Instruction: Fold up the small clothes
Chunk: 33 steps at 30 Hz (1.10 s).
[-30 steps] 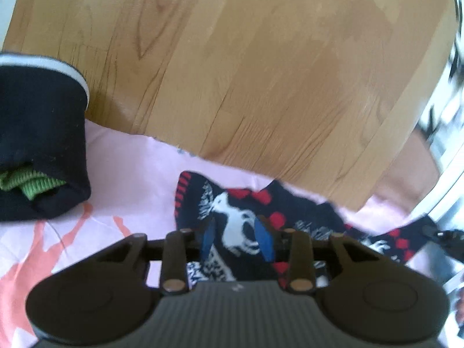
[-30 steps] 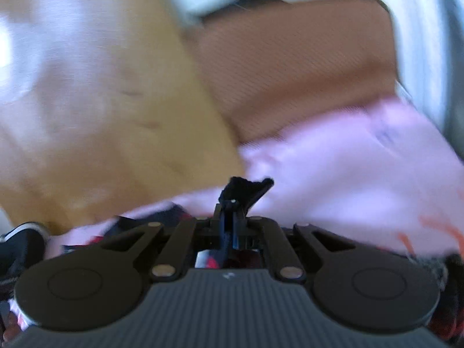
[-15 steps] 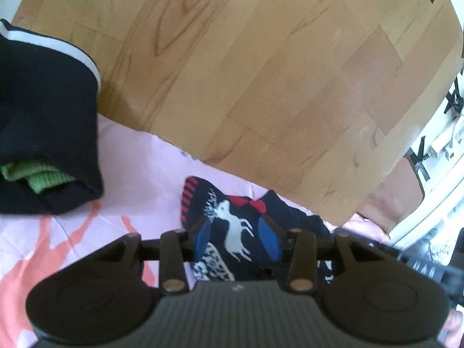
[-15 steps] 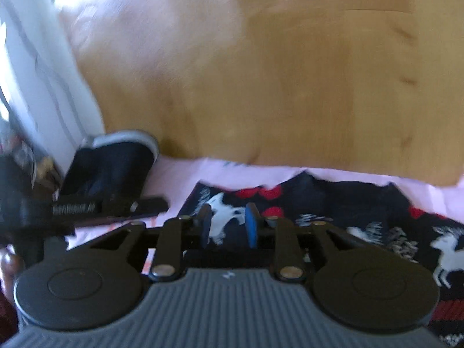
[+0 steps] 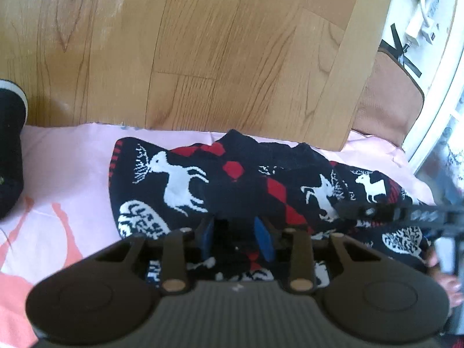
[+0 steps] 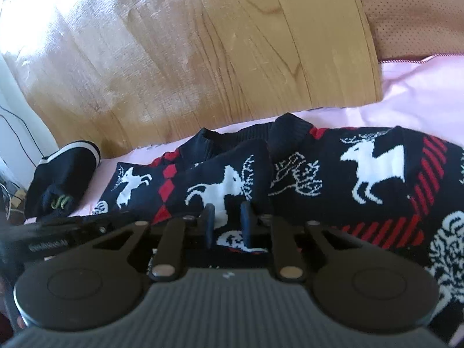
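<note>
A navy knit sweater with white reindeer and red diamonds (image 5: 240, 179) lies partly folded on the pink sheet (image 5: 66, 162); it also fills the right wrist view (image 6: 348, 174). My left gripper (image 5: 235, 237) is open and hovers low over the sweater's left part. My right gripper (image 6: 227, 223) is open with a narrower gap, just above a folded-over sleeve (image 6: 223, 185). Neither holds cloth. The right gripper's body shows at the right of the left wrist view (image 5: 406, 213).
A folded dark garment with white trim (image 6: 62, 171) lies to the left on the sheet, also seen in the left wrist view (image 5: 10, 150). A wooden headboard (image 5: 203, 43) stands right behind the sweater. A brown cushion (image 5: 388, 95) sits at the right.
The right gripper let go of the dark sleeve end, opened and swung left over the sweater. The left gripper moved closer over the sweater. The sleeve now lies folded across the body.
</note>
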Each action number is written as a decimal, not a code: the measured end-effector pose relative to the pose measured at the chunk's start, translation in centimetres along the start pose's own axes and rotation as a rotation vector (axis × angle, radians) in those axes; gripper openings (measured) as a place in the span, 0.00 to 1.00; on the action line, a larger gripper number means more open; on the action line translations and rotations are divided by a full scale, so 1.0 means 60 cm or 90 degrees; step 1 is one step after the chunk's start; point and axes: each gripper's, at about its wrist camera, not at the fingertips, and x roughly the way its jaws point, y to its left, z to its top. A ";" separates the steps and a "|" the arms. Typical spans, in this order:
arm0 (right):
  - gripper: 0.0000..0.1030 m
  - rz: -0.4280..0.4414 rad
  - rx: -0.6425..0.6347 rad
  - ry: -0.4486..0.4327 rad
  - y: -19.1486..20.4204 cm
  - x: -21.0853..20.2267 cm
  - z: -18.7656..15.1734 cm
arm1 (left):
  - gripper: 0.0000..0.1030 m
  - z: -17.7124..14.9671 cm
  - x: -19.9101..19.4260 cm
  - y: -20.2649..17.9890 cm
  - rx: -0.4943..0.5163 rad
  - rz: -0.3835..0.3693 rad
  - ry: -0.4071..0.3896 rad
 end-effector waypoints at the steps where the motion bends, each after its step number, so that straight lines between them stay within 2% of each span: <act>1: 0.23 0.005 0.013 -0.001 -0.004 -0.012 0.003 | 0.31 -0.001 -0.001 0.001 0.001 -0.001 -0.001; 3: 0.24 0.021 0.049 -0.044 -0.019 -0.066 0.008 | 0.31 -0.001 0.000 0.003 -0.005 -0.007 -0.001; 5: 0.24 0.003 0.065 -0.099 -0.039 -0.132 0.013 | 0.33 -0.001 -0.002 0.007 -0.009 -0.014 -0.001; 7: 0.25 -0.038 0.079 -0.148 -0.067 -0.200 0.007 | 0.35 -0.001 -0.002 0.006 -0.008 -0.017 -0.002; 11: 0.26 -0.174 0.119 -0.206 -0.130 -0.327 -0.026 | 0.37 -0.001 -0.006 0.002 -0.003 -0.015 -0.004; 16: 0.38 -0.279 0.190 -0.220 -0.190 -0.433 -0.102 | 0.37 -0.001 -0.006 0.003 -0.004 -0.015 -0.005; 20: 0.47 -0.306 0.204 -0.186 -0.203 -0.435 -0.161 | 0.39 -0.002 -0.007 0.003 -0.003 -0.015 -0.007; 22: 0.48 -0.299 0.218 -0.164 -0.209 -0.421 -0.179 | 0.39 -0.003 -0.007 0.003 -0.001 -0.015 -0.008; 23: 0.42 -0.290 0.218 -0.147 -0.209 -0.408 -0.183 | 0.40 -0.003 -0.008 0.003 0.000 -0.014 -0.009; 24: 0.20 -0.288 0.206 -0.128 -0.208 -0.393 -0.185 | 0.40 -0.004 -0.008 0.003 0.001 -0.013 -0.010; 26: 0.11 -0.331 0.141 -0.113 -0.199 -0.390 -0.183 | 0.40 -0.004 -0.009 0.002 0.001 -0.011 -0.011; 27: 0.11 -0.359 0.114 -0.120 -0.198 -0.395 -0.170 | 0.40 -0.004 -0.009 0.002 0.002 -0.010 -0.011; 29: 0.11 -0.495 0.041 -0.167 -0.207 -0.421 -0.141 | 0.41 -0.004 -0.008 0.002 0.002 -0.011 -0.011; 30: 0.11 -0.582 -0.002 -0.187 -0.213 -0.428 -0.125 | 0.41 -0.005 -0.008 0.002 0.002 -0.011 -0.011; 31: 0.11 -0.648 -0.046 -0.194 -0.220 -0.431 -0.111 | 0.42 -0.005 -0.008 0.001 0.003 -0.012 -0.011; 33: 0.16 -0.677 -0.086 -0.168 -0.239 -0.424 -0.093 | 0.43 -0.005 -0.008 0.000 0.005 -0.012 -0.011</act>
